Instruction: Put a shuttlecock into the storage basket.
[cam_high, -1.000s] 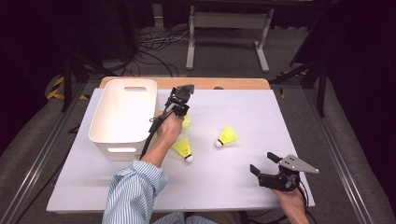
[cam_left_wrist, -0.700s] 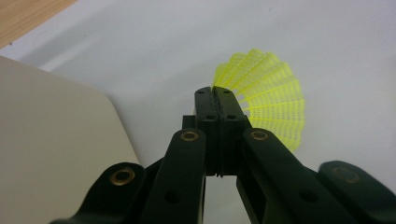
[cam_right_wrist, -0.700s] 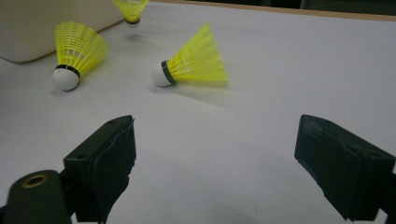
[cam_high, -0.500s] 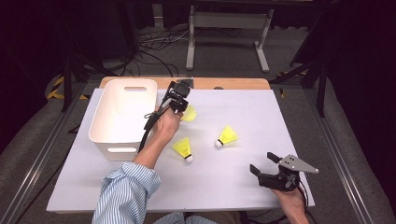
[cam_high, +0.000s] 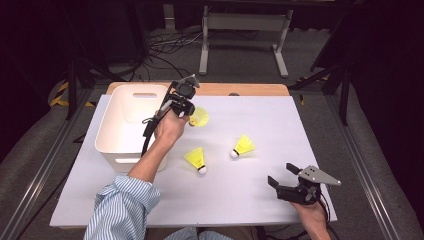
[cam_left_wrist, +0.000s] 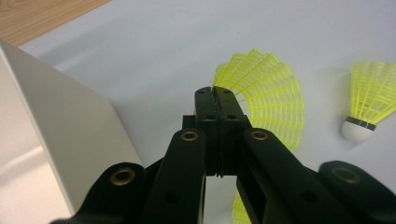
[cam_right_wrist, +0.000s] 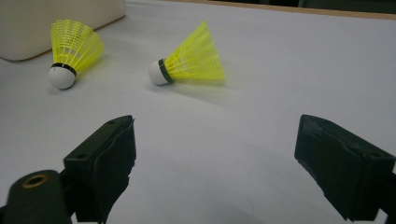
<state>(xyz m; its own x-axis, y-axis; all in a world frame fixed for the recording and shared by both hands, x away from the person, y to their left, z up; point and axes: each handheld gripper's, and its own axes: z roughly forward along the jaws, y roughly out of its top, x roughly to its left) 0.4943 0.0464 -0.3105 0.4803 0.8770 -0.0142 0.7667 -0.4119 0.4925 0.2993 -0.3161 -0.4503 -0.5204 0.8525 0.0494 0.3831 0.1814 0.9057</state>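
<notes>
My left gripper (cam_high: 189, 116) is shut on the skirt edge of a yellow shuttlecock (cam_high: 200, 117), held just above the white table beside the bin's right wall. In the left gripper view the jaws (cam_left_wrist: 215, 93) pinch the yellow mesh of that shuttlecock (cam_left_wrist: 268, 100). Two more yellow shuttlecocks lie mid-table, one nearer the bin (cam_high: 196, 159) and one to its right (cam_high: 242, 146). My right gripper (cam_high: 281, 174) rests open at the front right, nothing between its jaws (cam_right_wrist: 215, 140). Ahead of it lie both loose shuttlecocks, left (cam_right_wrist: 72, 46) and right (cam_right_wrist: 191, 60).
A white plastic bin (cam_high: 107, 127) stands at the table's left, its wall close to my left jaws (cam_left_wrist: 56, 135). A bare wooden strip (cam_high: 250, 89) runs along the far edge. A metal stand and cables sit on the floor behind.
My left hand has risen with the shuttlecock, lifting it off the table and slightly toward the bin. The right gripper has stayed put.
</notes>
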